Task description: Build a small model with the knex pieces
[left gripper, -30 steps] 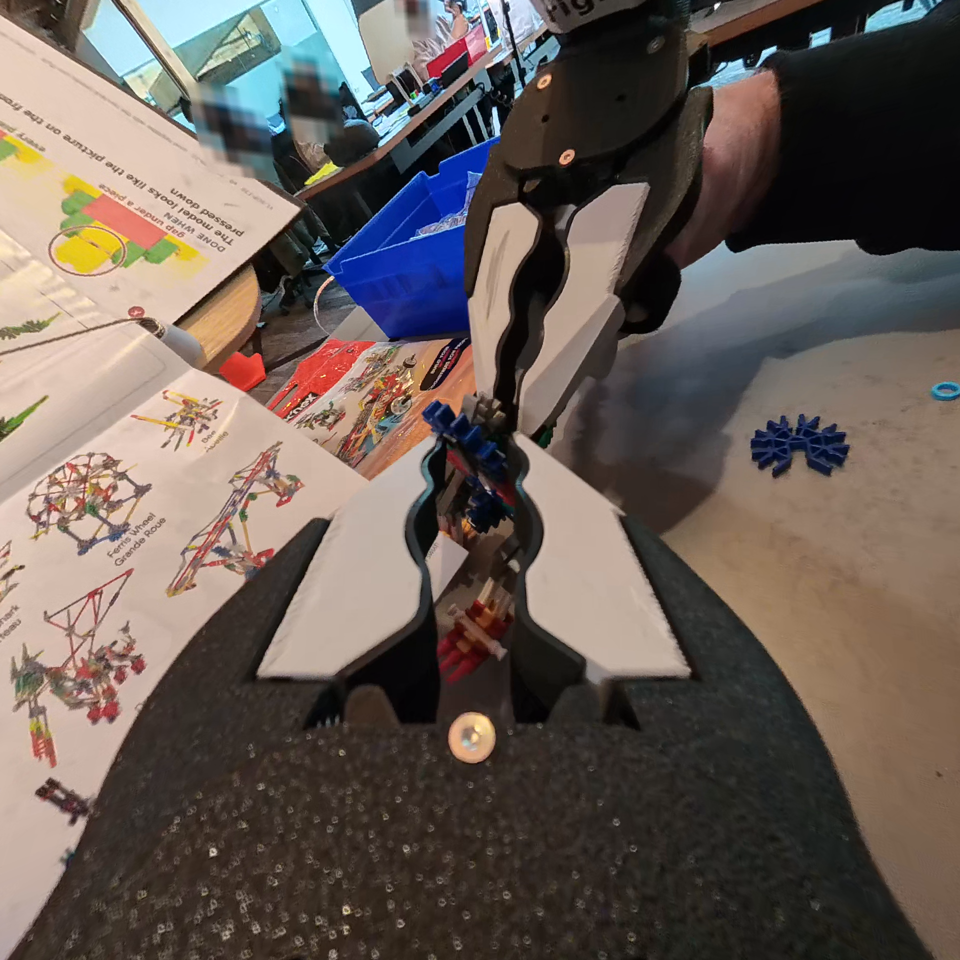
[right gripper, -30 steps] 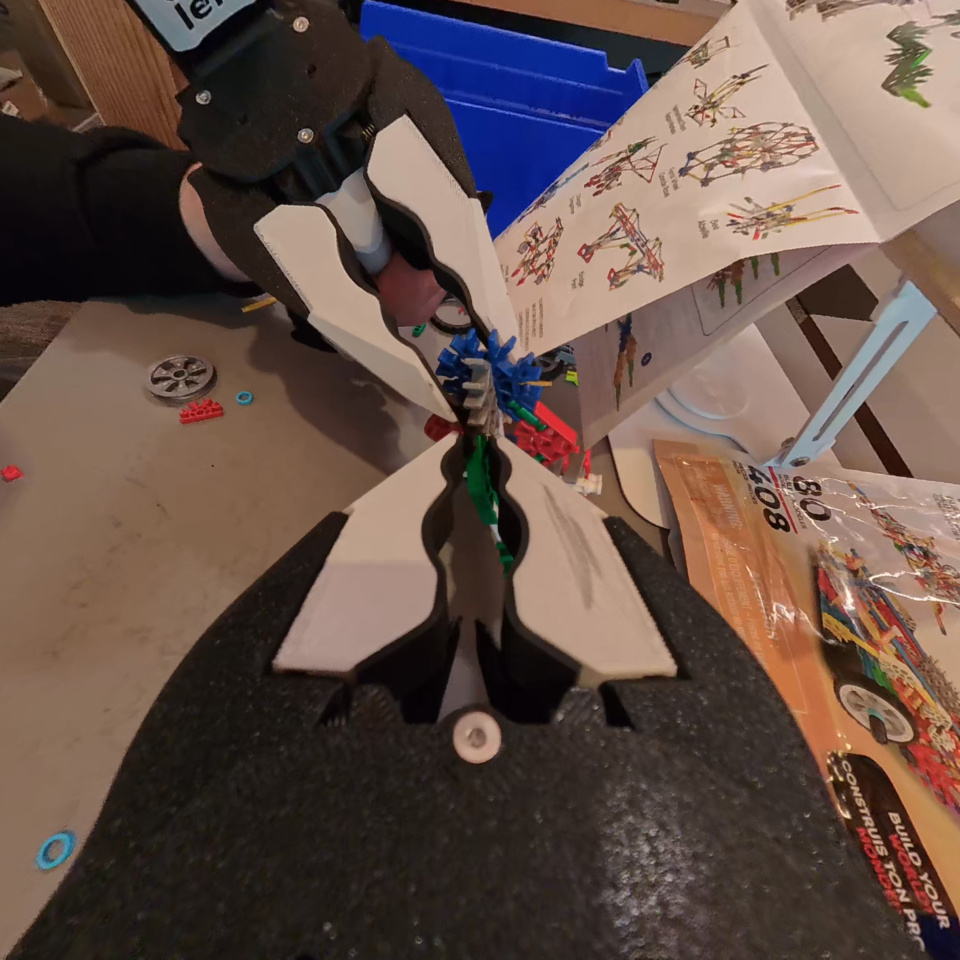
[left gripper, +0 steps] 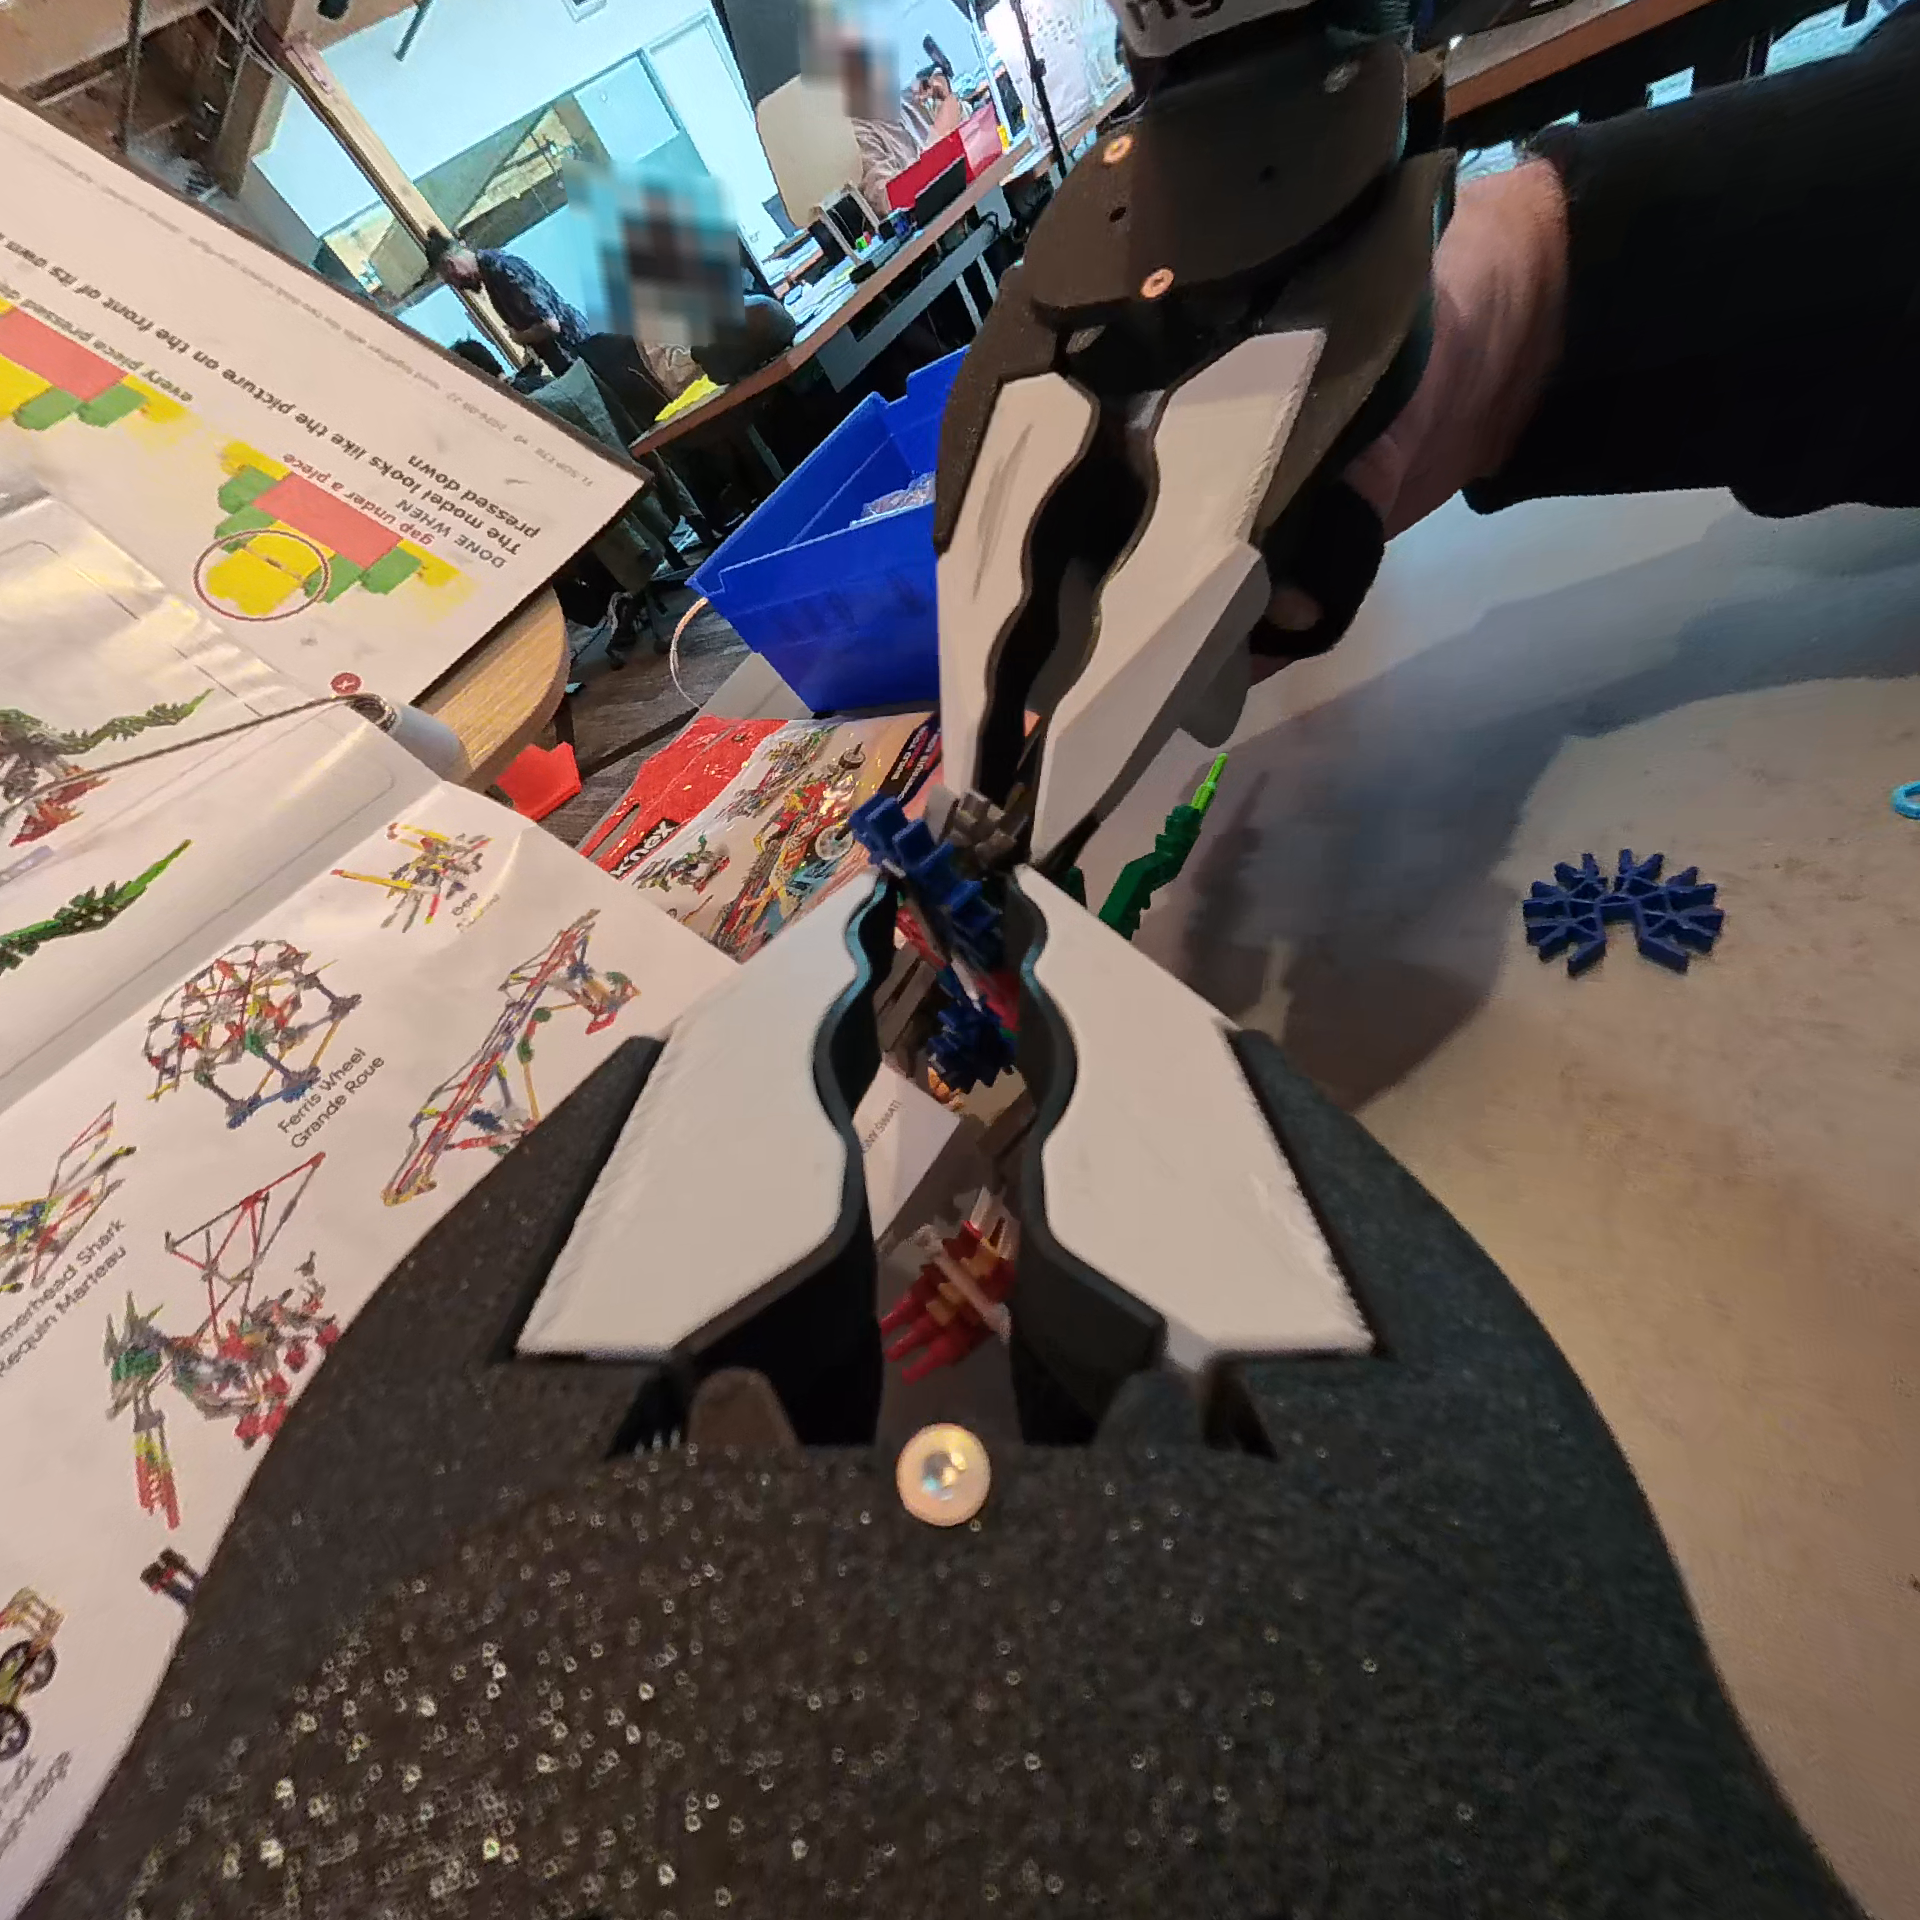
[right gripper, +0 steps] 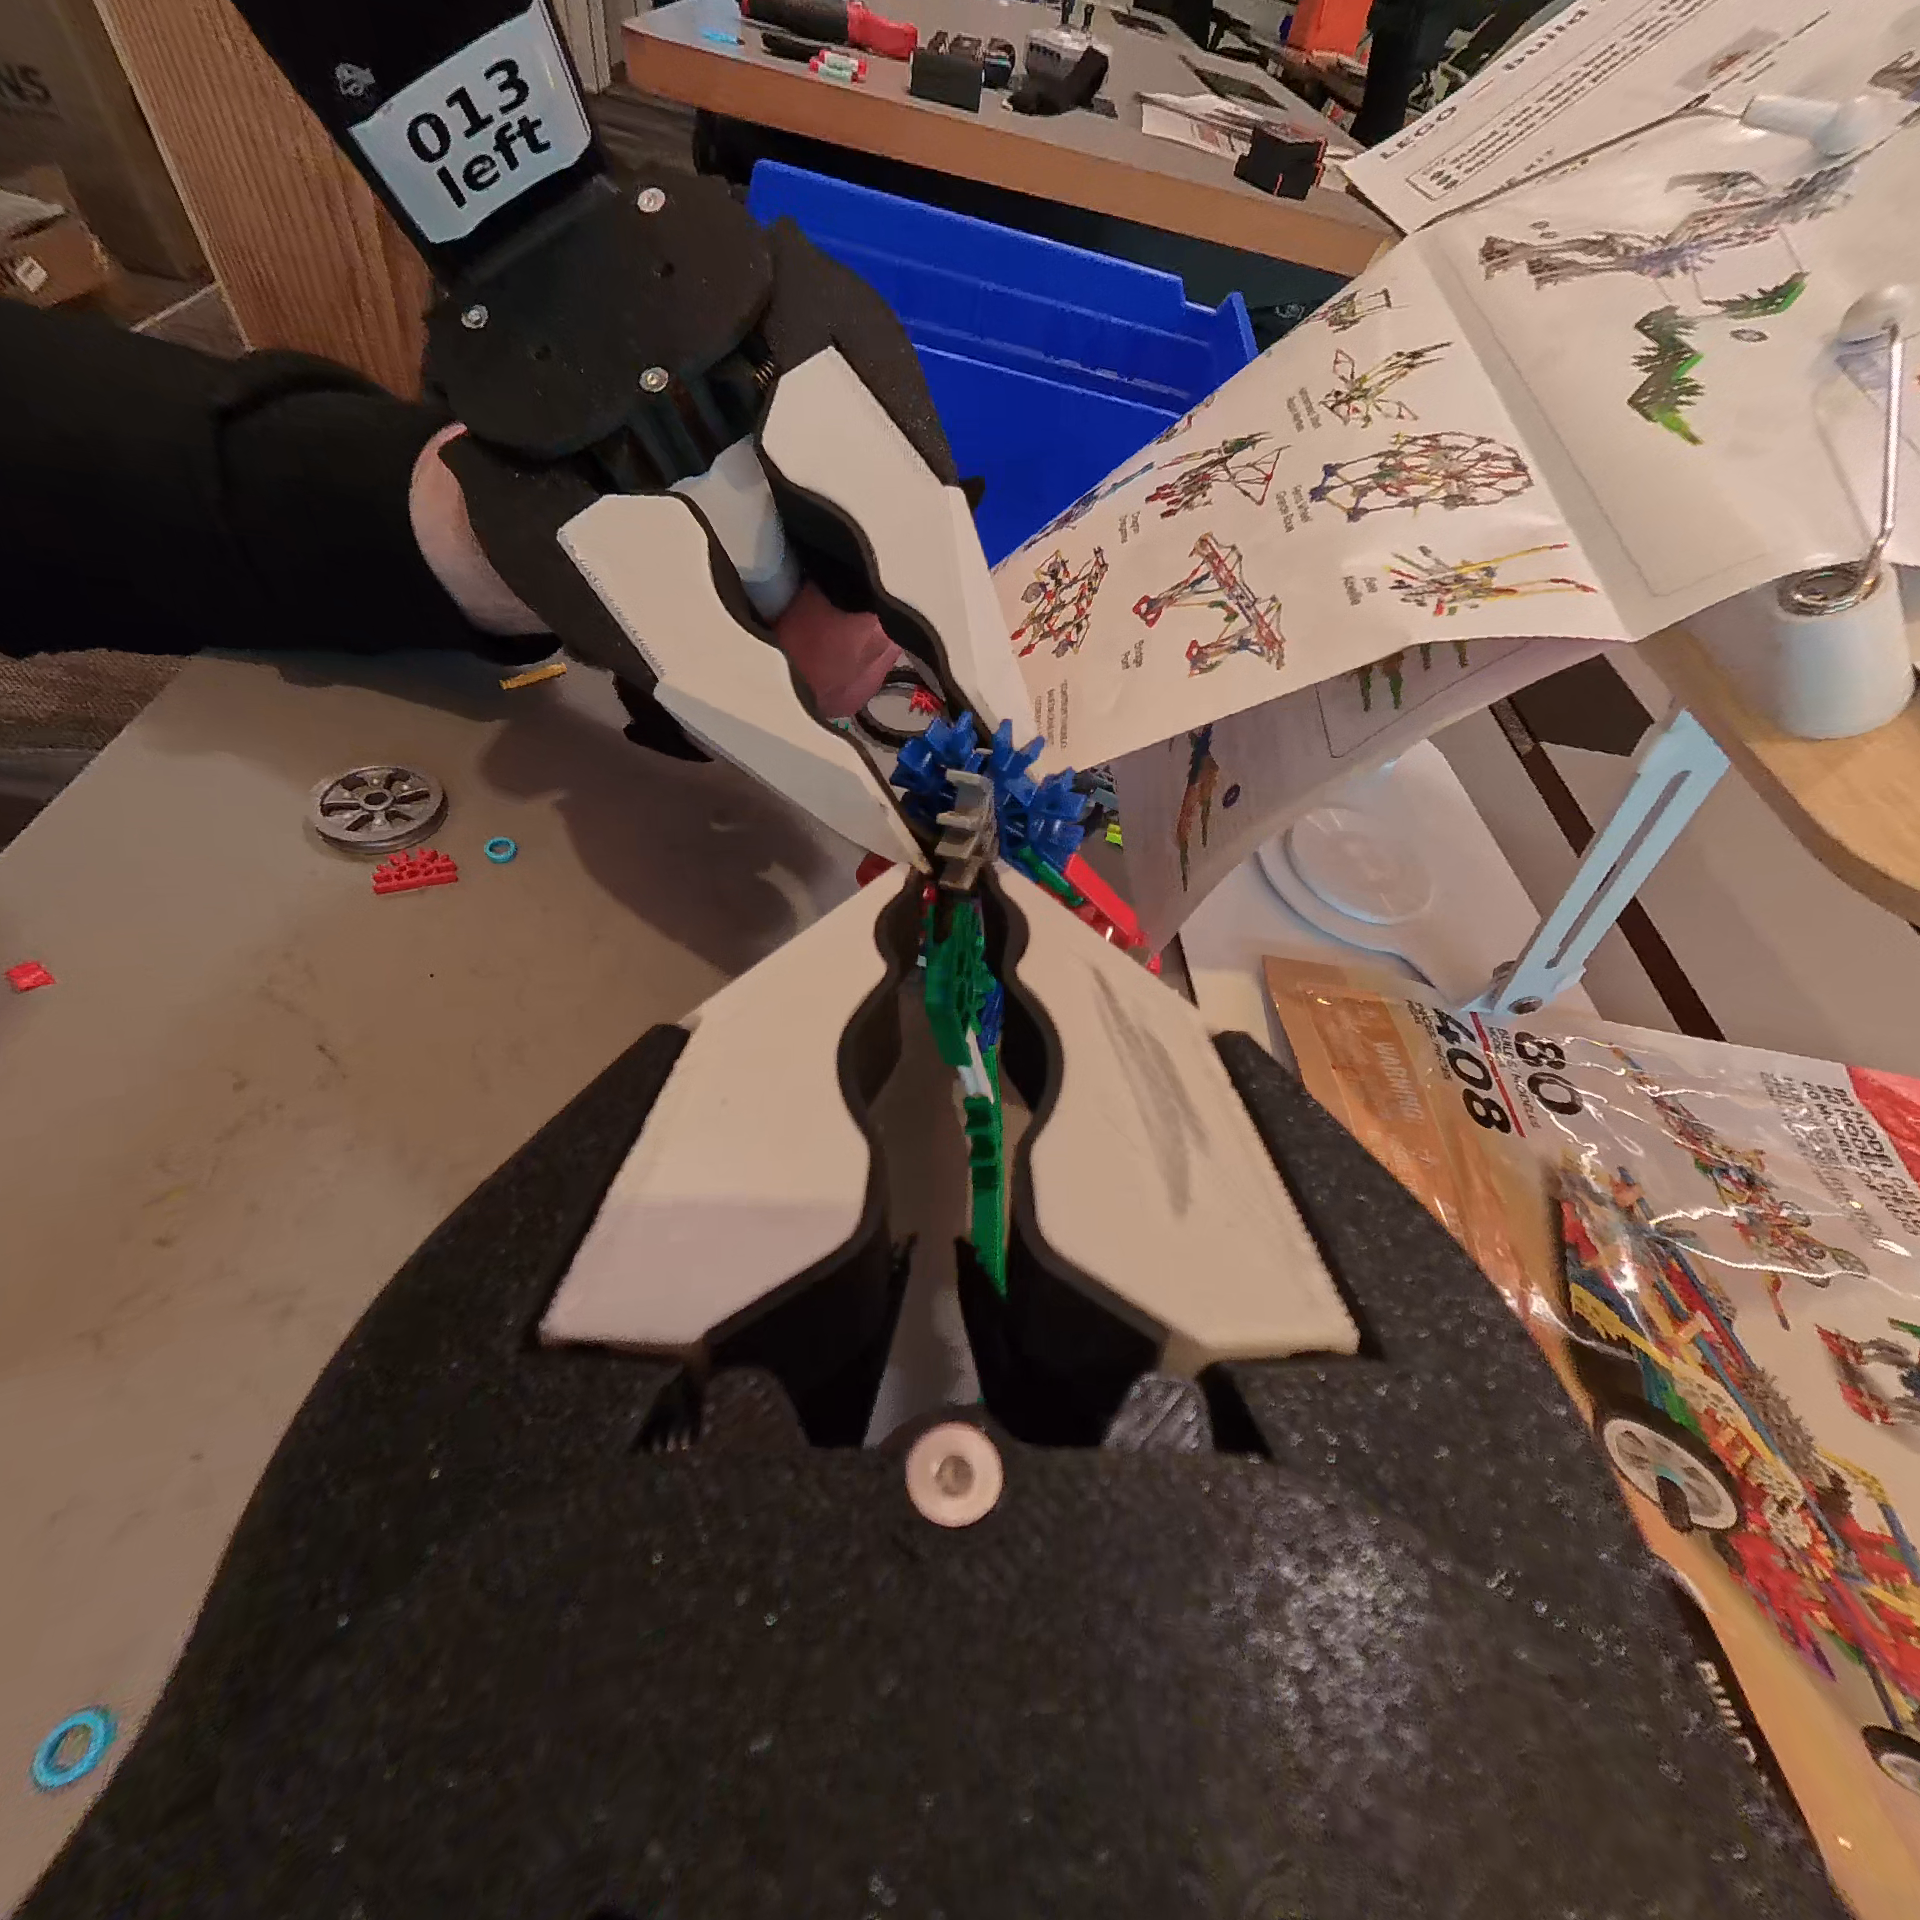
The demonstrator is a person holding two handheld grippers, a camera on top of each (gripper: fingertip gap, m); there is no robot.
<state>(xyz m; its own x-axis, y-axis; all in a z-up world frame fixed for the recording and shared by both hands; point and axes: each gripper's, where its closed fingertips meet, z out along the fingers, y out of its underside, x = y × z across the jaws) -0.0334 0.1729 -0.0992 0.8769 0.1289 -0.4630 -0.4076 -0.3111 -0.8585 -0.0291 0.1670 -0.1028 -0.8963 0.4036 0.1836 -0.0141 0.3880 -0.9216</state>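
Setting: pale grey worn surface in a workshop, with desks farther back.
Held assembly: a blue toothed plastic connector cluster joined to a small grey slotted connector piece, held in the air between the tips of both grippers, above the surface.
Left gripper: white fingers drawn together and clamped on the blue toothed plastic connector cluster; a second blue piece shows in the gap behind the tips.
Right gripper: white fingers drawn together, tips pinching the small grey slotted connector piece; a green plastic rod-and-connector strip runs back through the gap between its fingers, and whether it joins the grey piece cannot be told.
Meeting: the two grippers face each other tip to tip, touching or nearly so at the assembly.
Just past the tips: red building pieces lie under the assembly.
Right of the right gripper: a printed instruction sheet with model drawings hangs off a wire stand, and a clear bag with a printed toy card lies flat.
Beyond the left gripper: a blue plastic bin.
Left of the right gripper: a grey spoked wheel, a red toothed connector and a small cyan ring, well apart from the tips.
Right of the left gripper: a loose dark blue snowflake connector on the surface.
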